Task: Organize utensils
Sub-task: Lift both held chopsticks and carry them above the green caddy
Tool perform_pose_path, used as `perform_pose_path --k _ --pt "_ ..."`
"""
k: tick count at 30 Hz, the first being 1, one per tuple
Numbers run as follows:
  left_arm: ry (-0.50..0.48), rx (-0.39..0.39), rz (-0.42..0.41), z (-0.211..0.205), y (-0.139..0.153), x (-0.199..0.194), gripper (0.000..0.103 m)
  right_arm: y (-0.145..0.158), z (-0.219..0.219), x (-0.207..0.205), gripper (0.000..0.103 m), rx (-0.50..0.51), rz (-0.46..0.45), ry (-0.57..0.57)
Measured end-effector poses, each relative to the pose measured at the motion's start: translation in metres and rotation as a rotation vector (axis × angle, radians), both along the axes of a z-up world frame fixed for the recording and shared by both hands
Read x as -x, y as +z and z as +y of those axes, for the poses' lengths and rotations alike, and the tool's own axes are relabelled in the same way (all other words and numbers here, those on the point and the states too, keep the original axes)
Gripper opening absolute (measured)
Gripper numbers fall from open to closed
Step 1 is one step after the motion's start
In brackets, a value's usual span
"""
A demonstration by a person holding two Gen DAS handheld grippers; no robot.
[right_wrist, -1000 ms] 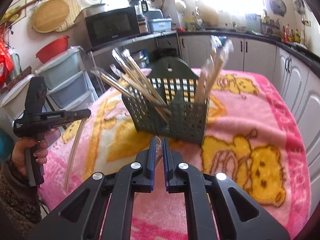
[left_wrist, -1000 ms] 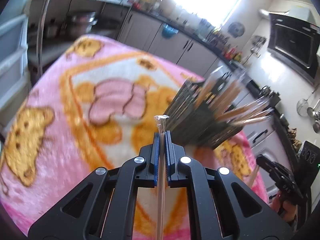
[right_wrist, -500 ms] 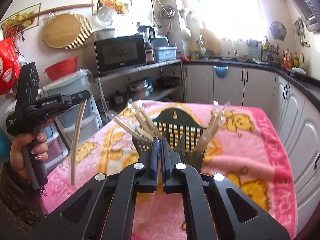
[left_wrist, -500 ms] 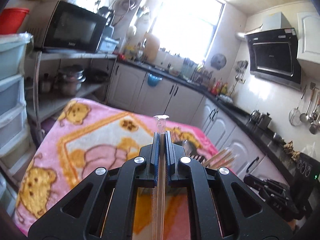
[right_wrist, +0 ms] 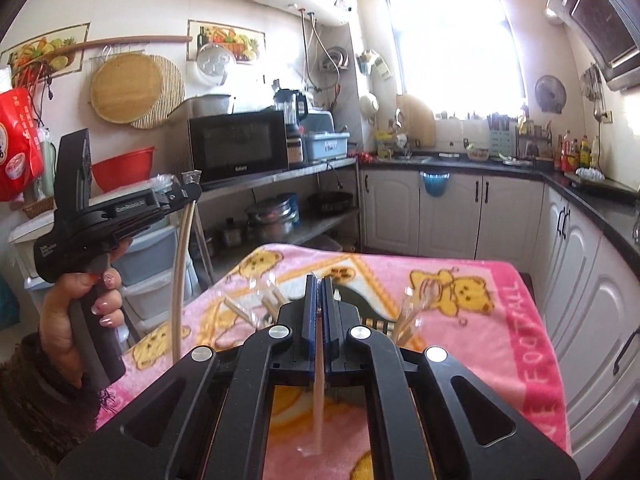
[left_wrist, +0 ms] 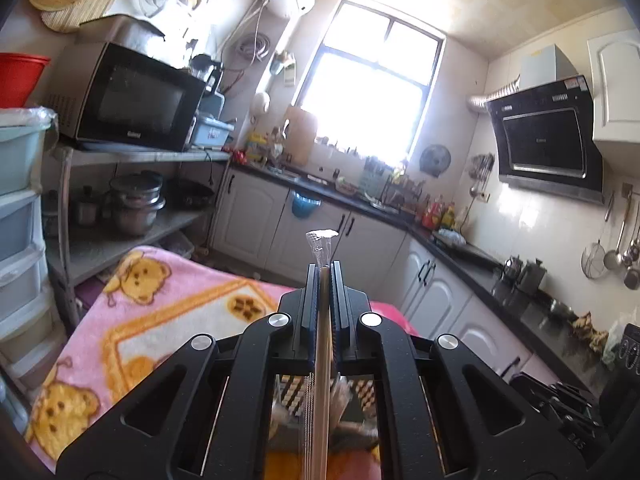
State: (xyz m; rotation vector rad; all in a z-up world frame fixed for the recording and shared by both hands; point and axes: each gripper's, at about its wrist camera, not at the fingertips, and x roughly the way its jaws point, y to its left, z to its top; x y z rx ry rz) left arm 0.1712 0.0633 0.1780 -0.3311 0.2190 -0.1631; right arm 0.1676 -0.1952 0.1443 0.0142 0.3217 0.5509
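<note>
Both grippers have risen since a second ago: the left gripper [right_wrist: 188, 194] clamps wrapped chopsticks [right_wrist: 180, 280] high beside the table; the right gripper [right_wrist: 316, 292], jaws closed, pinches another wrapped pair [right_wrist: 319, 408] above the green basket [right_wrist: 370, 312], now low in view.

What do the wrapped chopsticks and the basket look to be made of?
Chopsticks: pale wood or bamboo by the matte tan shaft, in a clear glossy plastic sleeve crinkled at the tip. Basket: probably moulded plastic, dark green and slotted; mostly hidden behind the right gripper.
</note>
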Motion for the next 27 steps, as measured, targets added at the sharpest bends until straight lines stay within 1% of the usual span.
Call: perform_pose_path --k 3,8,14,19,23,27 --pt "0.015 0.006 -0.027 -0.001 0.006 -0.005 0.003 0.012 0.002 -0.002 0.003 0.003 -0.035 0.007" --pt "0.045 0.012 -0.057 0.000 0.010 -0.016 0.003 0.026 0.005 -0.009 0.003 0.004 -0.068 0.008" --pt "0.085 0.017 -0.088 -0.003 0.015 -0.031 0.003 0.045 0.005 -0.016 0.003 -0.027 -0.115 0.007" --pt "0.128 -0.003 -0.124 -0.010 0.018 -0.044 0.003 0.063 0.011 -0.020 0.003 -0.030 -0.182 0.021" --pt "0.148 -0.011 -0.133 -0.015 0.016 -0.055 0.003 0.071 0.018 -0.028 0.003 -0.033 -0.205 0.031" --pt "0.158 -0.037 -0.129 -0.024 0.012 -0.066 0.003 0.073 0.025 -0.038 0.003 -0.032 -0.207 0.038"
